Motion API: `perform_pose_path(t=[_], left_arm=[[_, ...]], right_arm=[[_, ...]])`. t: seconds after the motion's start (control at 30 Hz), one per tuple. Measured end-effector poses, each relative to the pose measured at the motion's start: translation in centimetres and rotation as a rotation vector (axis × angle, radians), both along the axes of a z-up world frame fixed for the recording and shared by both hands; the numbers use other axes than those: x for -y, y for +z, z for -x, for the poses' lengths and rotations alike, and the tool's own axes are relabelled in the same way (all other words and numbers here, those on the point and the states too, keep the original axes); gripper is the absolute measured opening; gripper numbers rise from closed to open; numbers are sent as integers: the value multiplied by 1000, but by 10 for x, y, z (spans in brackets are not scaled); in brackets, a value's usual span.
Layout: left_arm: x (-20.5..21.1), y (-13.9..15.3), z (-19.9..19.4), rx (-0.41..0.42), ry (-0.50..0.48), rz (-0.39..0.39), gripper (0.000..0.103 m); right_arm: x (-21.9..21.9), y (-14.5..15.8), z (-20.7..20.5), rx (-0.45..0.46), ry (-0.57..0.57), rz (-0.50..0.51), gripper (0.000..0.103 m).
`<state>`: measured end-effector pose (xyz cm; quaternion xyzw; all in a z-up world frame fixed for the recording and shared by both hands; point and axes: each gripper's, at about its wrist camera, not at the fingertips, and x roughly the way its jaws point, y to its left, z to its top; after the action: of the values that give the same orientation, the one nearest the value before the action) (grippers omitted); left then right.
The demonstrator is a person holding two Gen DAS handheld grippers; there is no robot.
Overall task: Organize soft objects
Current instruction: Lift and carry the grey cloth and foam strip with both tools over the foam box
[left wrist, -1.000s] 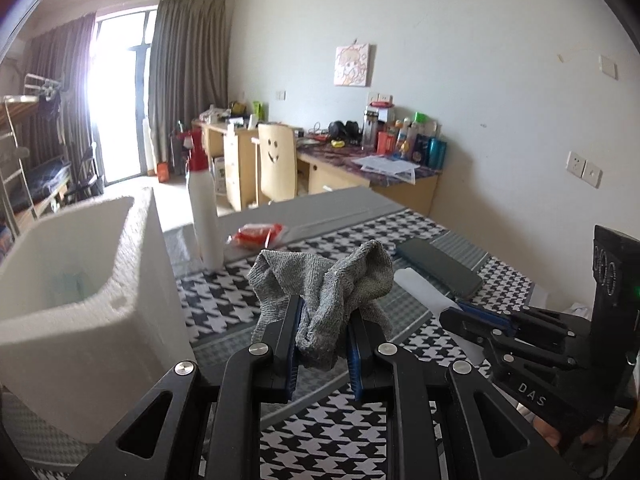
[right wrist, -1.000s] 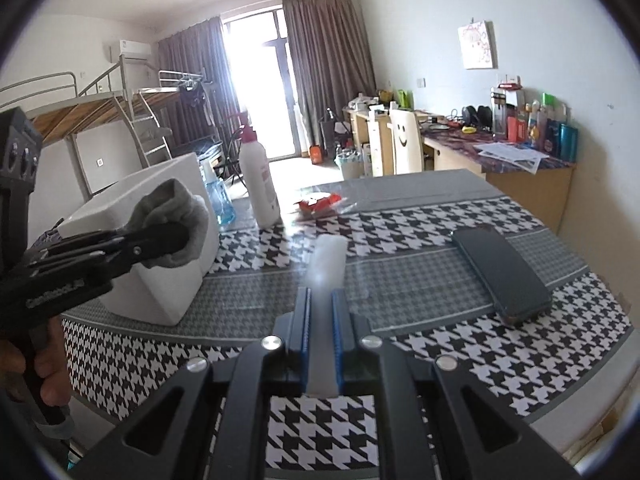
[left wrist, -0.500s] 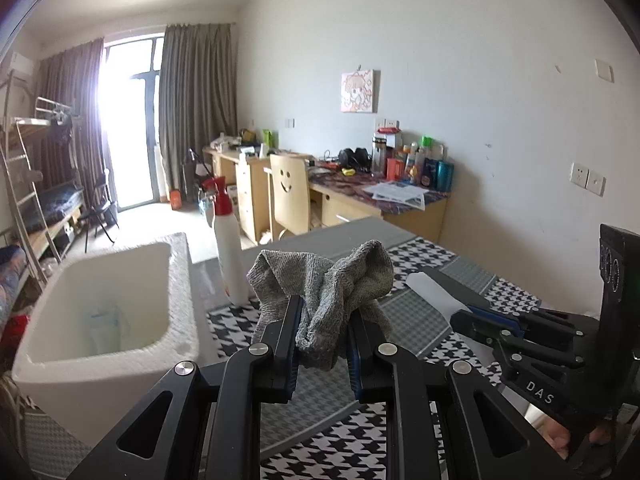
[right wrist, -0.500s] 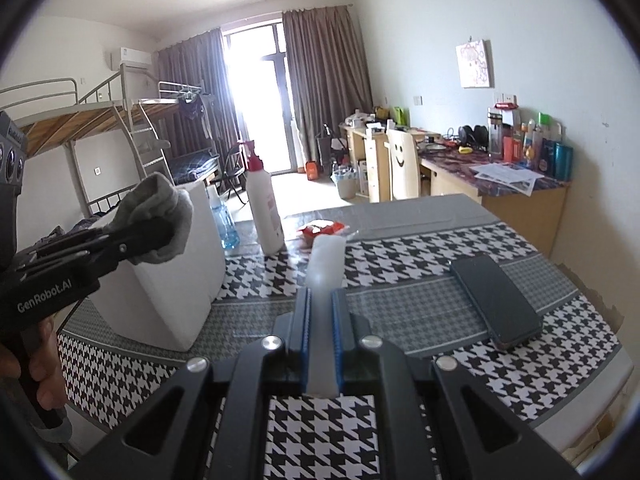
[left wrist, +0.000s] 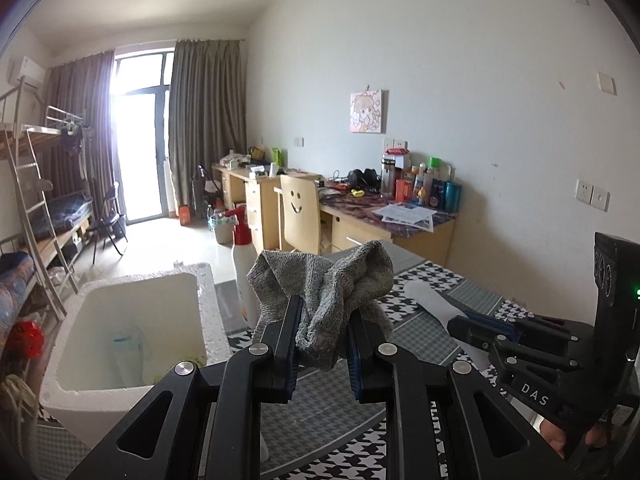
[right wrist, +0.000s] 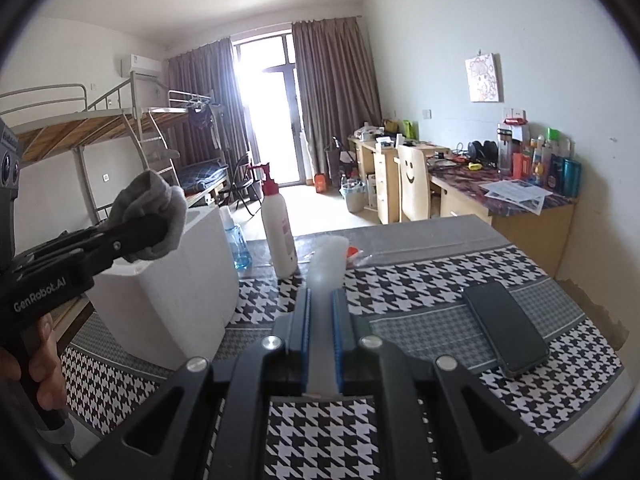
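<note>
Now: left tongs [left wrist: 322, 346] clamp sock [left wrist: 324, 292], right tongs [right wrist: 320, 340] clamp tube [right wrist: 325, 264]; you release squarely over box [left wrist: 120, 392].

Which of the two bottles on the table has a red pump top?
The tall white bottle has the red pump top. The small clear bottle beside the foam box holds blue liquid and has a pale cap.

White walls [left wrist: 460, 80] and a pale floor [right wrist: 320, 208]. Daylight glares through a glass door [left wrist: 140, 136] between grey curtains [left wrist: 206, 128]. Bunk bed [right wrist: 100, 128], cluttered wooden desks [left wrist: 360, 216], a chair [left wrist: 300, 208].
</note>
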<state>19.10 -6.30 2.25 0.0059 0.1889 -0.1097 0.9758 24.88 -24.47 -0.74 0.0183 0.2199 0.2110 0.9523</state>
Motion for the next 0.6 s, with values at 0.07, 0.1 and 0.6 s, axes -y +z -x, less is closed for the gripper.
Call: perform_pose_path(t=[0.07, 0.1, 0.6], left_arm=[[-1, 0, 0, 4, 4, -2, 21], [-1, 0, -1, 3, 6, -5, 21], [-12, 13, 1, 41, 51, 5, 21]], right_arm=[[0, 1, 0, 2, 0, -1, 12], [-1, 2, -1, 3, 1, -2, 12], [-14, 19, -1, 54, 38, 1, 12]])
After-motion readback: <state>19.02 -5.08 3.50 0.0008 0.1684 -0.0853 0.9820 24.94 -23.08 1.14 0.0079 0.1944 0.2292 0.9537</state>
